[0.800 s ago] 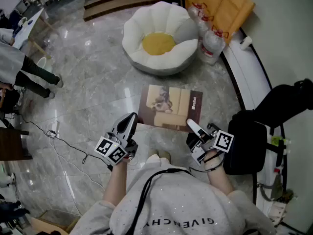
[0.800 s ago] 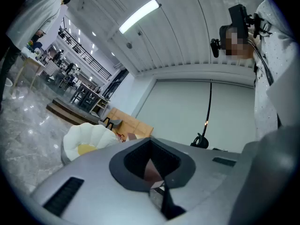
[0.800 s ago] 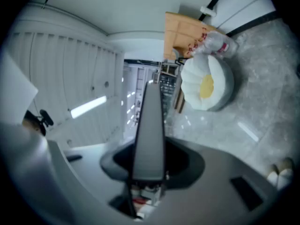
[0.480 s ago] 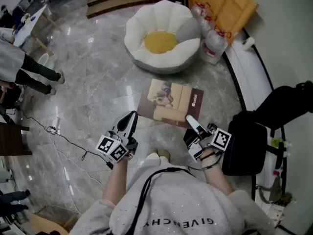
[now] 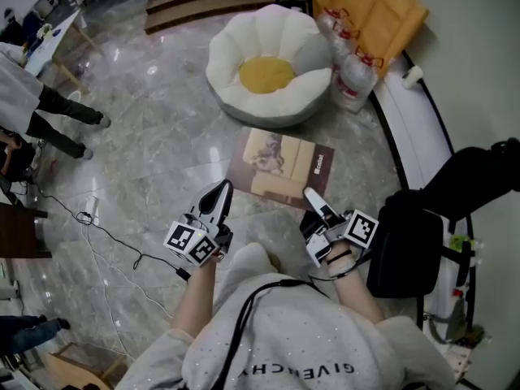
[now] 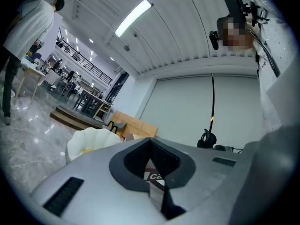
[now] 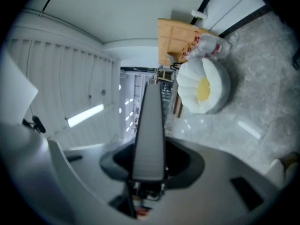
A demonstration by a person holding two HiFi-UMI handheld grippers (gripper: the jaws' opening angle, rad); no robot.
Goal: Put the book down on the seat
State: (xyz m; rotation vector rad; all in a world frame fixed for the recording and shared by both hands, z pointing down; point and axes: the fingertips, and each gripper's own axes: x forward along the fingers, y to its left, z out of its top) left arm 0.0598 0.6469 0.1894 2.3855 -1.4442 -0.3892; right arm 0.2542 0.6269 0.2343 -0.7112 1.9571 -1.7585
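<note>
A brown and cream book point(image 5: 280, 165) hangs flat above the marble floor, in front of the white flower-shaped seat point(image 5: 236, 47) with a yellow centre. My left gripper point(image 5: 221, 190) meets the book's near left corner. In the left gripper view its jaws are closed, with a sliver of printed cover point(image 6: 152, 175) in the gap. My right gripper point(image 5: 312, 196) clamps the near right edge. The right gripper view shows the book's grey edge point(image 7: 150, 125) running out from between the jaws toward the seat point(image 7: 204, 86).
Water bottles point(image 5: 349, 63) and an orange bag point(image 5: 378, 6) sit right of the seat. A black chair point(image 5: 406, 250) stands close on my right by a white ledge. Cables point(image 5: 89, 218) trail on the floor at left, where a person's legs point(image 5: 49, 112) show. Wooden steps point(image 5: 187, 2) lie beyond.
Both grippers and the book have edged slightly forward toward the seat, with the hold unchanged. The person at the left has stepped further up the view.
</note>
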